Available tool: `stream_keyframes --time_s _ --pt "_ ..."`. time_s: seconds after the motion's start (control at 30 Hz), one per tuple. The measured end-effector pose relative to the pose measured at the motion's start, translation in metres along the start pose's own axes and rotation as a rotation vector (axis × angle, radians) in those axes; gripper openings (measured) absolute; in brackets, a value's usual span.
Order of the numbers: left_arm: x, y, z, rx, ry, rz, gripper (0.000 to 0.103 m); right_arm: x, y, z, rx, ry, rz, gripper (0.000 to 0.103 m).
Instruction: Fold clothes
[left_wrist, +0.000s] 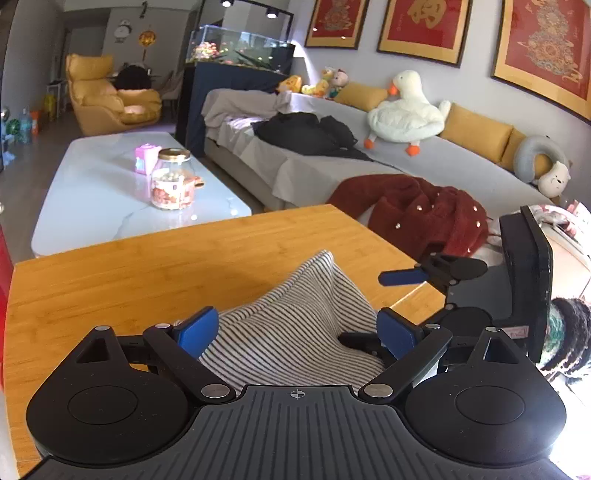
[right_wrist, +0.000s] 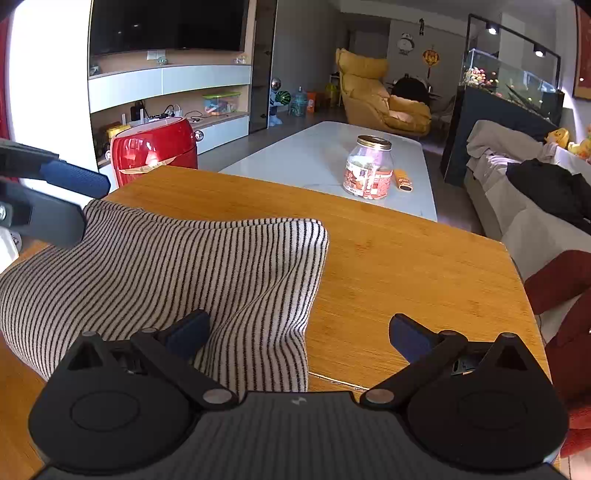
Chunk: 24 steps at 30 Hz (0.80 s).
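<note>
- The left gripper (left_wrist: 297, 330) stands with its jaws spread wide, the blue pads either side of the striped garment (left_wrist: 295, 332) without pressing it; that reads as a let-go after laying a fold down.
- The right gripper (right_wrist: 297, 334) is likewise released: its left pad rests against or just over the cloth, its right pad hangs above bare wood, so nothing is pinched.
- The striped garment (right_wrist: 166, 269) lies bunched on the wooden table (right_wrist: 406, 266), a doubled edge toward the far side and a loose tail trailing to the near edge. The lump suggests the fold is rough and wants smoothing.
- In the left wrist view the right gripper (left_wrist: 402, 277) sits just beside the cloth's right side; whether it touches the fabric there is hard to tell.
- Beyond, a red coat (left_wrist: 417, 214) waits on the grey sofa (left_wrist: 436, 162), probably next in line, and a glass jar (right_wrist: 368, 168) stands on the white coffee table (right_wrist: 306, 155), well apart.
</note>
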<state>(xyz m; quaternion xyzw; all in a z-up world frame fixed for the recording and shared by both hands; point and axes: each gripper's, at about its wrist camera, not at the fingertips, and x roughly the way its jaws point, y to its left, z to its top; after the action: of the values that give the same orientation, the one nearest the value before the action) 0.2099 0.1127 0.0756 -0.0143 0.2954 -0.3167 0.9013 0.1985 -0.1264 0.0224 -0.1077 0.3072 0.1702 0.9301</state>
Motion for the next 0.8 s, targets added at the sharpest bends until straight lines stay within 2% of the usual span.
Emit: stream_keyframes --time_s 0.1,0.3,0.47,0.53,0.6,0.7,0.8 --pt "-0.002 0.006 0.002 -0.034 -0.027 0.020 0.096 -0.002 0.005 0.001 -0.020 0.002 -0.030 0.103" --pt "-0.011 0.011 0.004 -0.069 -0.086 0.118 0.096 -0.005 0.011 0.002 -0.054 -0.004 -0.060 0.103" --pt "-0.023 0.021 0.008 -0.106 -0.152 0.094 0.098 -0.005 0.009 0.003 -0.054 -0.005 -0.058 0.103" --pt "-0.018 0.023 0.008 -0.100 -0.130 0.057 0.099 -0.005 0.010 0.003 -0.053 -0.007 -0.057 0.103" --pt "-0.004 0.023 0.006 -0.082 -0.063 0.023 0.101 -0.005 0.006 0.002 -0.031 -0.008 -0.039 0.103" --pt "0.025 0.024 -0.004 -0.053 0.030 0.056 0.101 -0.013 -0.009 0.000 0.047 -0.003 0.027 0.103" --pt "0.042 0.031 -0.012 -0.072 0.083 0.085 0.101 -0.034 -0.034 -0.006 0.217 0.030 0.137 0.103"
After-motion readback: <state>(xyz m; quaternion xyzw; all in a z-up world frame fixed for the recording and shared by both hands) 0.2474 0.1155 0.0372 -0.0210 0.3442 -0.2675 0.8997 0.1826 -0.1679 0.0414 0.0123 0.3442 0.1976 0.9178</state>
